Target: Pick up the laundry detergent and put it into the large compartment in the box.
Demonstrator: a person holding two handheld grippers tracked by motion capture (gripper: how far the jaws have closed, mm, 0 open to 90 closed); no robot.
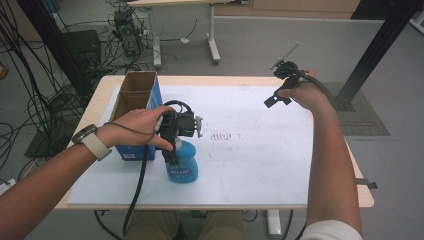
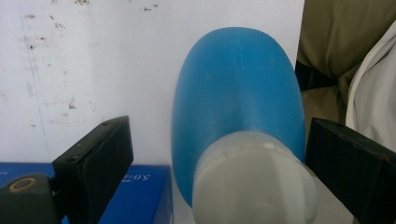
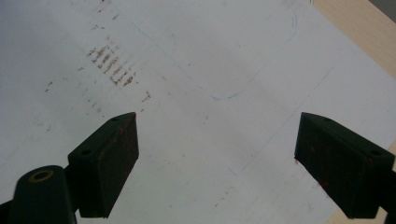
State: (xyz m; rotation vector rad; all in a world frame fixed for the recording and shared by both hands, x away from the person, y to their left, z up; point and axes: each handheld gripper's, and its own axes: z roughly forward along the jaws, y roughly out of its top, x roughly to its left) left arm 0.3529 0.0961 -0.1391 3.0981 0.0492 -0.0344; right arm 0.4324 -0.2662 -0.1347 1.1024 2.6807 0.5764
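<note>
While your left gripper (image 1: pixel 172 150) straddles the blue bottle (image 1: pixel 183 167) near the table's front edge, its jaws stand spread, one pad touching, nothing clamped. Just behind sits the open cardboard box (image 1: pixel 136 95), likely its destination; farther off, your right gripper (image 1: pixel 280 95) hangs released above the white sheet (image 1: pixel 250 150).

Bottle (image 1: pixel 182 167) stands on the table (image 1: pixel 260 150), right of the box (image 1: pixel 134 95).

- I count one round blue plastic bottle with a whitish cap (image 1: pixel 183 167).
- I count one open blue cardboard box (image 1: pixel 136 95).
- I see one white paper sheet (image 1: pixel 250 150) covering one light wooden table (image 1: pixel 364 192).
- I operate two black two-jaw grippers, left (image 1: pixel 172 152) and right (image 1: pixel 278 100).
</note>
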